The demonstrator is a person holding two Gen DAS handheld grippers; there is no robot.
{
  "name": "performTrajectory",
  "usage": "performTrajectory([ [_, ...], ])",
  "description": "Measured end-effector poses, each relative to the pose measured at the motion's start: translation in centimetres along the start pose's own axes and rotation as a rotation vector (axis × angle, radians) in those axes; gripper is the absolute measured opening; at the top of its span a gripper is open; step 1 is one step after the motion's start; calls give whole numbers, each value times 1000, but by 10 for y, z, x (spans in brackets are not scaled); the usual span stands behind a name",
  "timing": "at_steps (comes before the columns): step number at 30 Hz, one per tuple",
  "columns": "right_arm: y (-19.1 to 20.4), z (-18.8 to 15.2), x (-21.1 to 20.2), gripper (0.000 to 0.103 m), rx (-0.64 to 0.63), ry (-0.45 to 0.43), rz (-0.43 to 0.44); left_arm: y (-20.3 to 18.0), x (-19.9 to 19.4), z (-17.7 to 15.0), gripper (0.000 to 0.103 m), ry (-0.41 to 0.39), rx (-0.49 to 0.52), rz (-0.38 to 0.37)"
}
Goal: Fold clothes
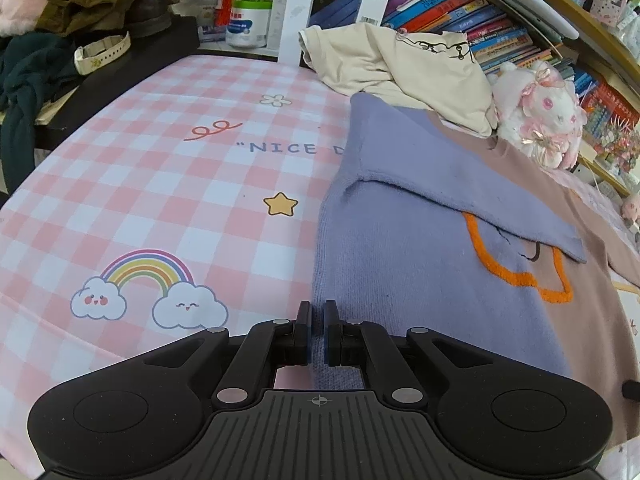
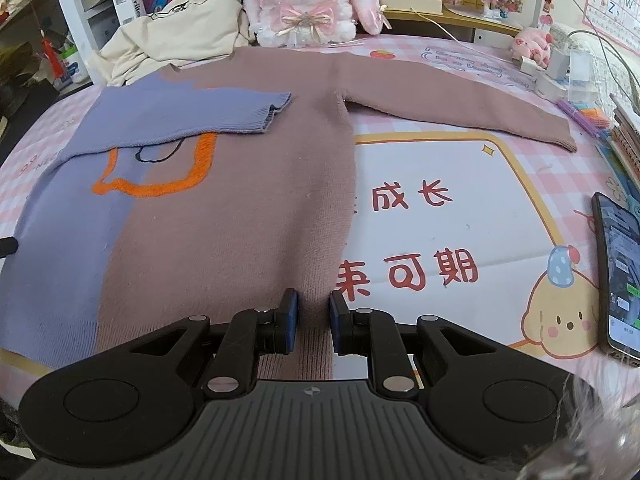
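Observation:
A purple and brown knit sweater (image 2: 224, 208) with an orange outline lies flat on the pink checked table cover. Its purple sleeve (image 2: 192, 116) is folded across the chest; its brown sleeve (image 2: 460, 108) stretches out to the right. In the left wrist view the sweater (image 1: 420, 264) fills the right half. My left gripper (image 1: 317, 330) is nearly shut, pinching the purple hem edge. My right gripper (image 2: 313, 322) sits over the brown hem, jaws a little apart with fabric between them.
A cream garment (image 2: 180, 32) and a plush rabbit (image 2: 304, 4) sit beyond the sweater. A phone (image 2: 618, 272) lies at the right edge, with cables and pens (image 2: 580, 112) behind. Books line the shelves (image 1: 460, 4). Dark clothes and a watch (image 1: 100, 52) are at far left.

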State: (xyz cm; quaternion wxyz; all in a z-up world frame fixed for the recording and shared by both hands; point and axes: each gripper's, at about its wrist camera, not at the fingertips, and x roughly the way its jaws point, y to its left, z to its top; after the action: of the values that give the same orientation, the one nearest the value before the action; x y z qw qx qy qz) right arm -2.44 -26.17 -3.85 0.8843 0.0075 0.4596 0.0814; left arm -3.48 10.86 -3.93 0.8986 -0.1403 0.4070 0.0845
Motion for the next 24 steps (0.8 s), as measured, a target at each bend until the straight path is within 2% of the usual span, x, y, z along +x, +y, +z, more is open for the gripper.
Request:
performTrajectory([
  [4,-2,0,0,18,15,-1,-3,1,-1,0,7,3,-17,1],
  [7,-2,0,-3,23,30,-11,-11,-2,-2,1,9,4,-16,13],
  [8,-2,0,-4,29,35,-19,-13,-4,-4,2,11,0,-7,20],
  [11,0,2,-14,51,46,-69,-26,-14,-12,3,29,-34,34,25],
  [12,0,2,-17,54,47,-90,-32,-18,-15,3,43,-50,52,24],
  [13,0,3,-20,65,51,-107,-40,-22,-18,3,61,-67,68,21],
  [14,1,4,-23,75,55,-125,-47,-27,-22,3,69,-88,86,18],
  [15,1,5,-27,82,60,-147,-54,-32,-26,3,77,-112,104,14],
  [18,1,6,-33,91,68,-190,-76,-49,-34,1,87,-150,175,-14],
  [24,4,4,-31,93,60,-180,-96,-80,-37,-11,93,-158,329,-67],
])
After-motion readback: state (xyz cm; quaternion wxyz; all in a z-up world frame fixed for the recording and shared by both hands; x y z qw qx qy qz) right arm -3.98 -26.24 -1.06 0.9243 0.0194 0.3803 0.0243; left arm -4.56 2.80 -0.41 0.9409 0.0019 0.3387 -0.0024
